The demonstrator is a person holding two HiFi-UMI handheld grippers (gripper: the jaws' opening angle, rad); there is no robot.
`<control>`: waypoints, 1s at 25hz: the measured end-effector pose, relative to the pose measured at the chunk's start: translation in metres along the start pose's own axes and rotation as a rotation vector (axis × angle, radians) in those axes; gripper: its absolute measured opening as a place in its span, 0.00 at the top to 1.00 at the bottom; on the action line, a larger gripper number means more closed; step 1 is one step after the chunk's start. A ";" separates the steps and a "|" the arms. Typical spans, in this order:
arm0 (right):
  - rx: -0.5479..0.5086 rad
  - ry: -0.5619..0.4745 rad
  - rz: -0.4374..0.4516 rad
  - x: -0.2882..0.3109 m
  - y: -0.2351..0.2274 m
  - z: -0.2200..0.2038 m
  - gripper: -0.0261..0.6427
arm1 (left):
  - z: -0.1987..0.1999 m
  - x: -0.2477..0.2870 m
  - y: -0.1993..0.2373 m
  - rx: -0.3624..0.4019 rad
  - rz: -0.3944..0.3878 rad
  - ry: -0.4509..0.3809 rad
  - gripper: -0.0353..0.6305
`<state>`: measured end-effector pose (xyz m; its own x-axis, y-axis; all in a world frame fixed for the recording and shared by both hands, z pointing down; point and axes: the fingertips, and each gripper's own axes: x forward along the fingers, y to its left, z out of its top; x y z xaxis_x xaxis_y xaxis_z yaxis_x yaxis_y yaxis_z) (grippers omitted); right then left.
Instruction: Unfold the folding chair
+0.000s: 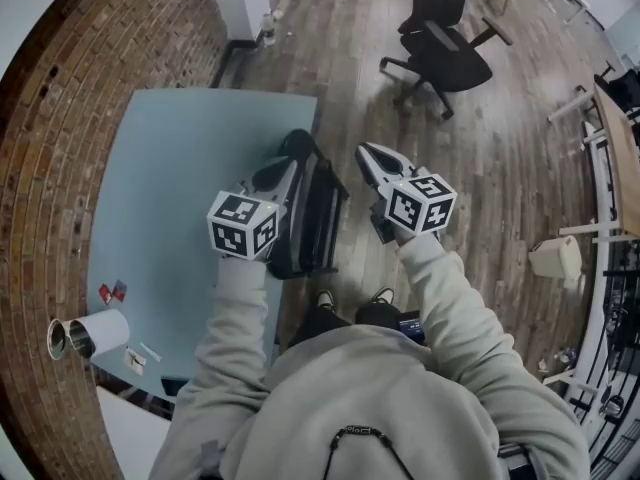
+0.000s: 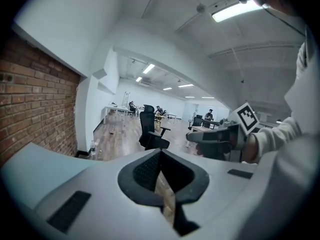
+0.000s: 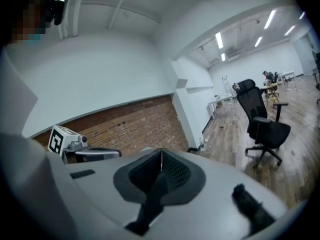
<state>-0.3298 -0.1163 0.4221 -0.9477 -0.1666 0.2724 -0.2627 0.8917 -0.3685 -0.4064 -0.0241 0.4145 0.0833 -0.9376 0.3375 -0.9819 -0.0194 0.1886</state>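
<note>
The black folding chair (image 1: 318,213) stands folded flat, upright against the right edge of the light blue table (image 1: 170,178). It shows only in the head view. My left gripper (image 1: 284,171) hovers over the chair's left side near its top, jaws shut and empty. My right gripper (image 1: 368,152) floats just right of the chair, apart from it, also shut with nothing held. In the left gripper view the shut jaws (image 2: 160,153) point across the room, with the right gripper (image 2: 220,139) alongside. In the right gripper view the shut jaws (image 3: 161,152) face the brick wall, with the left gripper (image 3: 82,151) beside them.
A brick wall (image 1: 60,118) runs along the table's left. A white roll and a metal cup (image 1: 85,336) lie at the table's near corner. A black office chair (image 1: 440,48) stands on the wooden floor beyond. A white bin (image 1: 557,258) and desks sit at the right.
</note>
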 end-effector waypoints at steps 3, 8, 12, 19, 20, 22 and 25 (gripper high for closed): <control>0.056 0.099 -0.023 0.027 -0.018 -0.045 0.95 | -0.033 0.009 0.014 -0.053 0.010 0.052 0.94; 0.124 0.270 -0.032 0.060 -0.038 -0.127 0.95 | -0.088 0.013 0.045 -0.112 0.079 0.166 0.93; 0.202 0.454 -0.044 0.077 -0.045 -0.216 0.89 | -0.121 0.013 0.060 -0.111 0.099 0.249 0.85; 0.289 0.693 -0.062 0.101 -0.049 -0.334 0.57 | -0.184 0.021 0.071 -0.121 0.166 0.446 0.33; 0.302 0.717 -0.069 0.106 -0.049 -0.348 0.55 | -0.194 0.022 0.069 -0.135 0.155 0.474 0.31; 0.331 0.757 -0.085 0.115 -0.048 -0.371 0.54 | -0.209 0.025 0.066 -0.167 0.134 0.515 0.31; 0.360 0.799 -0.130 0.129 -0.052 -0.397 0.53 | -0.225 0.029 0.063 -0.176 0.128 0.574 0.31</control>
<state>-0.3665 -0.0169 0.8293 -0.5313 0.2062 0.8217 -0.5283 0.6776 -0.5117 -0.4272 0.0253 0.6441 0.0933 -0.5912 0.8011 -0.9514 0.1842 0.2468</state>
